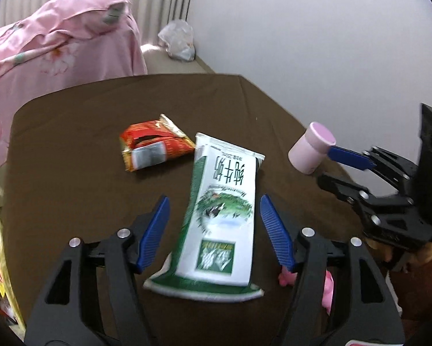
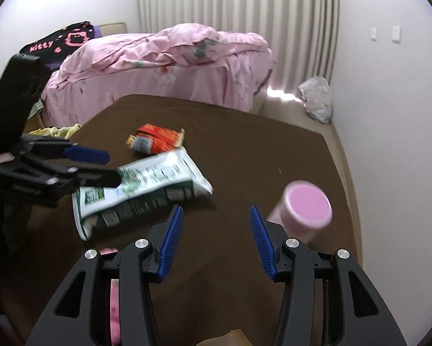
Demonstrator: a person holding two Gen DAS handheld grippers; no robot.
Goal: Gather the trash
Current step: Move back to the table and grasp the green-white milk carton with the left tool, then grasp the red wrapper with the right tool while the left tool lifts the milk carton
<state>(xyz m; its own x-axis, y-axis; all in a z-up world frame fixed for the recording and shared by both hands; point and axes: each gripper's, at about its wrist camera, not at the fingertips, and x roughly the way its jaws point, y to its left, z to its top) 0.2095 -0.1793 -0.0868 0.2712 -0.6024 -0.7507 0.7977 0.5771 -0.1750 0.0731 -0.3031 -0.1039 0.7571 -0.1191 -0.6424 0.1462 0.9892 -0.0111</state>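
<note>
Beyond brown table (image 2: 244, 132), pink bed (image 2: 187, 66), seemingly unmade.

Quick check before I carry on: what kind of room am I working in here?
Most likely a bedroom: a bed under a rumpled pink floral duvet, pale pleated floor-length curtains, and a brown cloth-covered surface strewn with snack wrappers.

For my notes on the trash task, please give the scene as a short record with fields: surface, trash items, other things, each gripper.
surface: brown cloth
trash: milk pouch, lying flat; red wrapper beside it, apart
other: pink cup on its side; pink bedding behind
left gripper: open, fingers either side of the milk pouch, not pressing
right gripper: open, empty, pink cup just right of it
</note>
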